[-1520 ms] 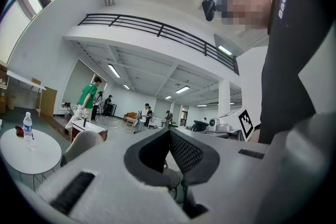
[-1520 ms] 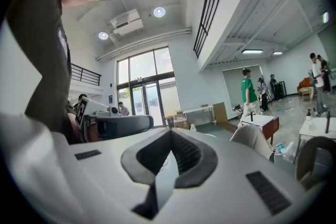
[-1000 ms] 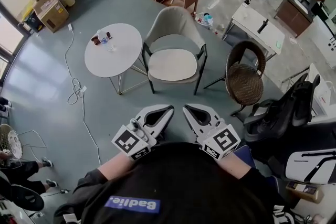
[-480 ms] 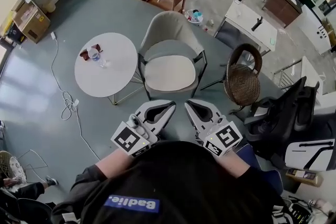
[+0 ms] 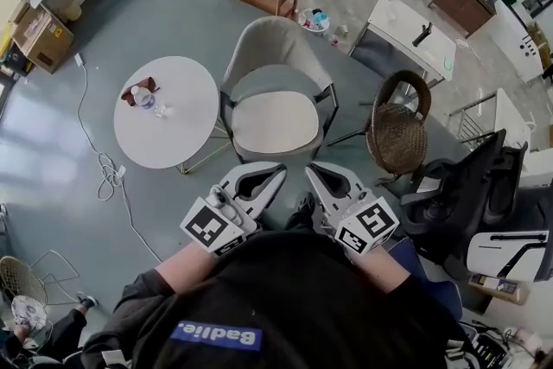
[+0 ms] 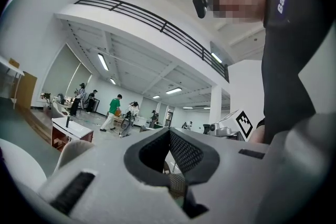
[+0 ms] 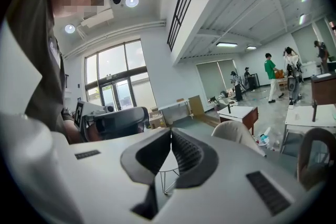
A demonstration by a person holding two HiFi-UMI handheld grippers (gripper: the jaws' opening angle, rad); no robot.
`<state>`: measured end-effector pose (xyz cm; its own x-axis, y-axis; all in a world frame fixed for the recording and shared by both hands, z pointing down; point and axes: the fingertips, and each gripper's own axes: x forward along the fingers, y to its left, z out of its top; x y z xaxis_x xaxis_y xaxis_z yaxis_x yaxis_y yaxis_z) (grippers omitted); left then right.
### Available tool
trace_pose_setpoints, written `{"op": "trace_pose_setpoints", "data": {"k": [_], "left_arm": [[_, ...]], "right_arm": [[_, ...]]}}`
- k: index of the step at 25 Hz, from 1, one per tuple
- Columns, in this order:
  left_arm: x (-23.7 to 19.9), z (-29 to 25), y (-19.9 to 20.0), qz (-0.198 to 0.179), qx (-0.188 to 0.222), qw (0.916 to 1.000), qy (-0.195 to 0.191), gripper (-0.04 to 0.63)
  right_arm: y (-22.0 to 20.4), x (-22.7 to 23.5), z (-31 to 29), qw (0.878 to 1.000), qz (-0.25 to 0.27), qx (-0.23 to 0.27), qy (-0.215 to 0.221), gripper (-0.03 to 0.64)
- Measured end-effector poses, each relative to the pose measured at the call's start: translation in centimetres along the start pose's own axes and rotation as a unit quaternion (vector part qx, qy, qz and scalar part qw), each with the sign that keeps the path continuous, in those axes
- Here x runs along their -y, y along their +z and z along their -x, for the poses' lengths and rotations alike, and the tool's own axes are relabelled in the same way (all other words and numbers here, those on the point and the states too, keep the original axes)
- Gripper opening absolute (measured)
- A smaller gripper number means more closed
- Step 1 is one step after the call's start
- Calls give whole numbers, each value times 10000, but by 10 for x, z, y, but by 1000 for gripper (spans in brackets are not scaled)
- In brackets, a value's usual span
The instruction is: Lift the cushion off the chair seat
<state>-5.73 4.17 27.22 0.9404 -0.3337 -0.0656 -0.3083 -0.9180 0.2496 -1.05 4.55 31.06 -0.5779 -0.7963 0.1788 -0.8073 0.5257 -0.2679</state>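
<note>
Grey-blue floor (image 5: 69, 143) spreads around a round white table (image 5: 173, 134) at ten o'clock. Nothing is done yet: the flat cream cushion (image 5: 276, 123) lies untouched on the seat of the beige armchair (image 5: 275, 47) at twelve o'clock. Both the left gripper (image 5: 276, 171) and right gripper (image 5: 313, 169) are closed and empty, and hover short of it.

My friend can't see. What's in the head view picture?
A person holds the left gripper and right gripper, both shut, toward a grey chair with a cream cushion on its seat. A round white table stands beside it.
</note>
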Motion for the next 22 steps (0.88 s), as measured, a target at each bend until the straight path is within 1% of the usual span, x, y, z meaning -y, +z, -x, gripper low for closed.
{"op": "trace_pose_setpoints", "data": {"k": [2,4,9,14,19,22], "left_arm": [[-5,-9,0,-41,29,9999,87,12],[-6,-19,0,7,4,9998,179,12],[-17,-41,-17,-69,-126,9989,436,12],[-34,-62,-37,1,-287,9973,682,12],[-51,-84,-55,12,-419,9957,821,12],[-60,-95,-69,185,-542,9943,902,12]], "right_arm": [[-1,11,-3,10000,-40,-33,85,28],[-2,22,-4,9998,-80,-54,175,28],[-19,63,-4,9990,-269,-221,269,28],[-54,110,-9,9972,-408,-562,273,28],[-90,148,-19,9944,-621,-792,316,29],[-123,169,-26,9905,-826,-1066,258,29]]}}
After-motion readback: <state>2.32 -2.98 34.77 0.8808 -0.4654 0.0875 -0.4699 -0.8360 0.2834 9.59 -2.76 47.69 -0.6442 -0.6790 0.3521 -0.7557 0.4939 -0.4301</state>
